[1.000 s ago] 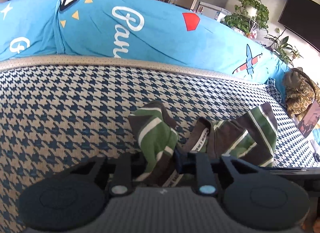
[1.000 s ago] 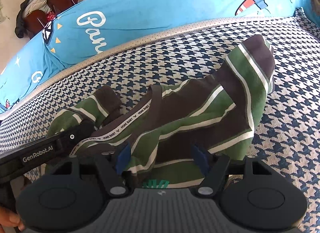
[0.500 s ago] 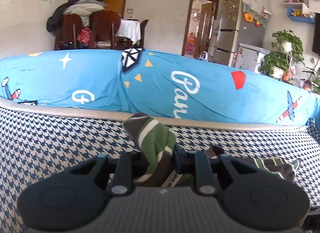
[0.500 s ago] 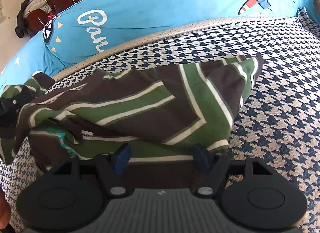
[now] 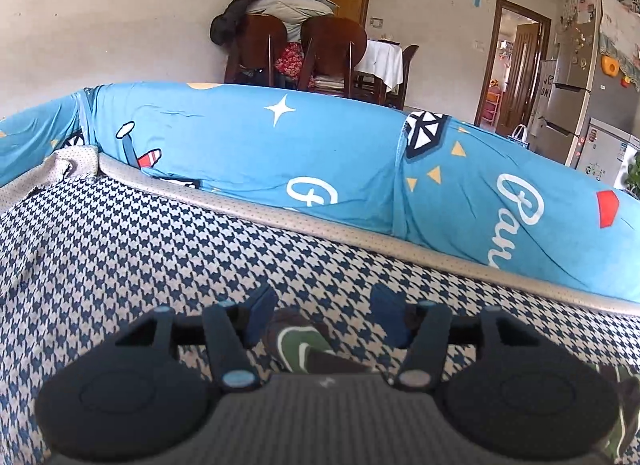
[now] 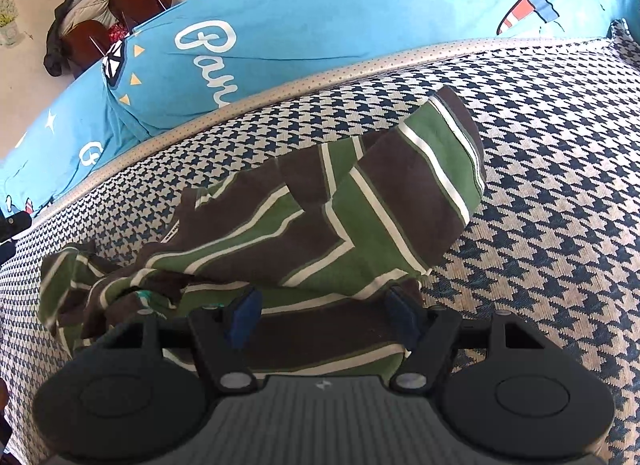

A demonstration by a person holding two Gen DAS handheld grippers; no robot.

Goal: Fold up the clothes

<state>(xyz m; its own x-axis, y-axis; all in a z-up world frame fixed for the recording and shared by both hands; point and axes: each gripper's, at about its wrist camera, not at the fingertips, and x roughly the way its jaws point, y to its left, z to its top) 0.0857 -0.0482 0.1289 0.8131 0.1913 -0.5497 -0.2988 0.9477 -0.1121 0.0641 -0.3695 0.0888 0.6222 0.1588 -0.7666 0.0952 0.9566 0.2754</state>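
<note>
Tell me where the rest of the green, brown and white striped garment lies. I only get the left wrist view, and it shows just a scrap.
Observer: The striped garment lies crumpled in a long heap across the blue and beige houndstooth sofa cover.
Operator: Report the right gripper.
Observer: The right gripper hangs over the garment's near edge, jaws apart, with the cloth flat between them and no pinch visible.
Operator: Find the waistband.
Observer: A brown band with white lettering shows near the heap's left end.
</note>
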